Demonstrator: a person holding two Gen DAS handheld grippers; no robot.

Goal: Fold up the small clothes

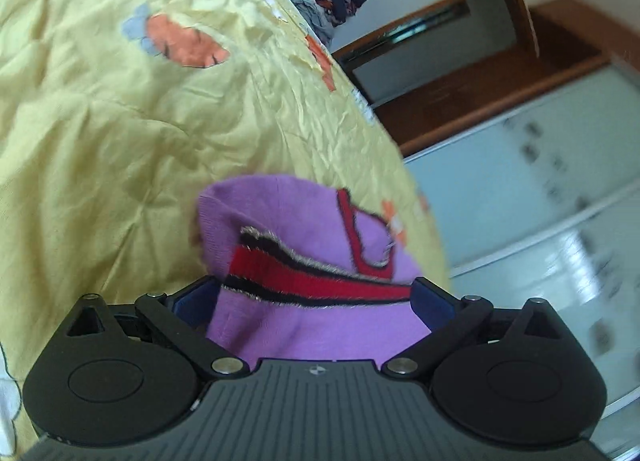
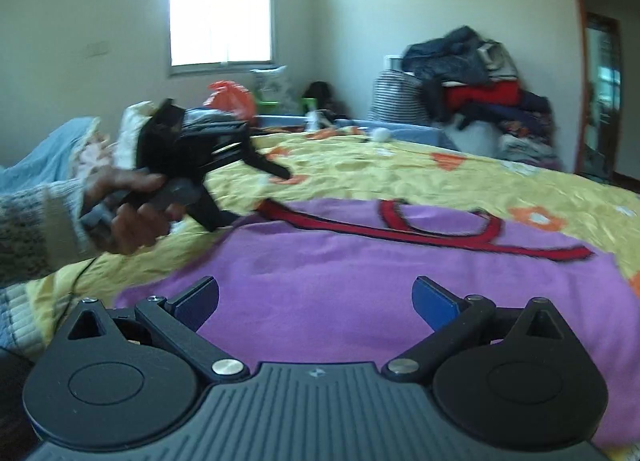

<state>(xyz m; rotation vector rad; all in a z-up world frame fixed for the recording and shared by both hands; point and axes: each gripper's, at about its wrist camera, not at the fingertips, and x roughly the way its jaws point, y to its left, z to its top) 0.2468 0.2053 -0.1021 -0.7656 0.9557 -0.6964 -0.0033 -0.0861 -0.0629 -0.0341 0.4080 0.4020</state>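
1. Purple knit fabric fills the gap between the left gripper's two blue-padded fingers, bunched up with a red and black striped band running across from one pad to the other.
2. That fabric is part of the purple sweater; in the left wrist view it rises ahead of the gripper in a rounded fold, with a red-edged neckline showing up and to the right.
3. Whether the left gripper is actually pinching the cloth I cannot tell: its fingers stand wide apart, and the cloth sits between them and touches both pads.
4. Beyond the fold, ahead and to the left of the left gripper, spreads the yellow bedspread, wrinkled, with orange and blue flower prints.
5. The right gripper is spread wide and holds nothing; the sweater lies flat on the bed directly under and ahead of its fingers.
6. The sweater's red trim crosses the cloth ahead of the right gripper, near the far edge.
7. Ahead and to the left of the right gripper, the person's left hand grips the other tool, blurred, its tips at the sweater's far left corner.
8. Far ahead to the right, a pile of clothes sits past the bed.
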